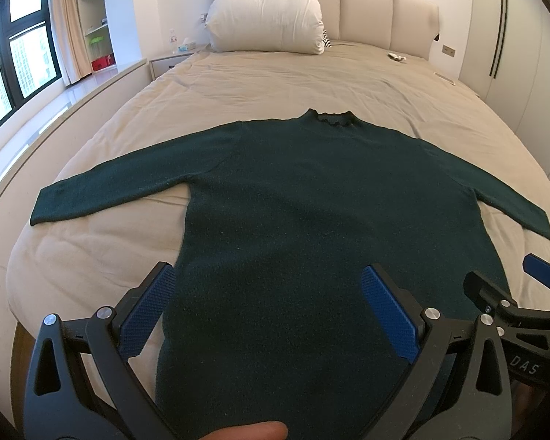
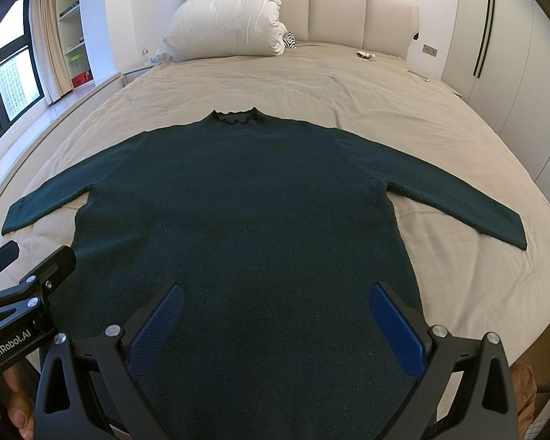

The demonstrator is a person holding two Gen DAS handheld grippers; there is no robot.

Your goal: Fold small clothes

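Left wrist view: dark green sweater [image 1: 311, 201] spread flat, face up, on beige bed [image 1: 275, 73], collar far, hem nearest. Left gripper [image 1: 267, 304] spread wide over hem's left side edge, one pad [image 1: 148, 311] above bare sheet, grasping nothing. Right wrist view: right gripper [image 2: 275, 315] likewise spread, empty, above lower body of sweater. Both sleeves [image 2: 513, 212] angled outward, cuffs near mattress sides. Bare sheet ahead beyond collar up to pillow [image 2: 227, 22].
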